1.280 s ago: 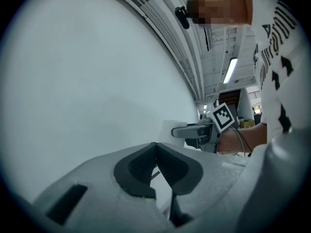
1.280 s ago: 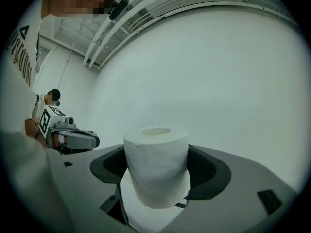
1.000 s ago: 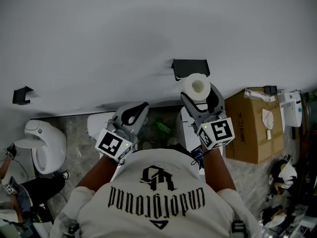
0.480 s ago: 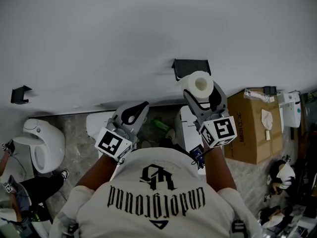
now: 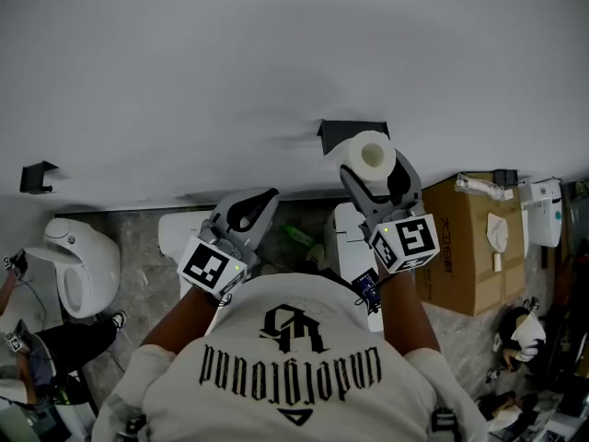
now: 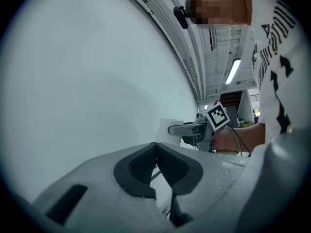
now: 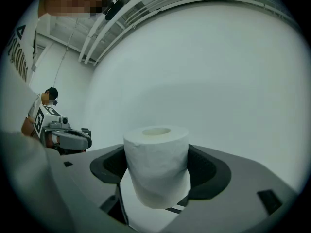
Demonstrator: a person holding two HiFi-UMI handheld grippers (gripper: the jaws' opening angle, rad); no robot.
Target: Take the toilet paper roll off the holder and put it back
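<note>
Grips the white, soft toilet paper roll (image 5: 371, 157) across its sides in the right gripper (image 5: 373, 169) jaws, close by the black wall-mounted holder (image 5: 342, 127), left gripper (image 5: 247, 208) jaws closed on nothing; might squash it or snag the holder if tilted.

Your right gripper (image 7: 158, 178) clamps the upright toilet paper roll (image 7: 156, 164) at frame centre; your left gripper (image 7: 65, 139) appears at mid-left.

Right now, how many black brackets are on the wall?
2. One bracket is behind the toilet paper roll in the right gripper; the other bracket is far left.
</note>
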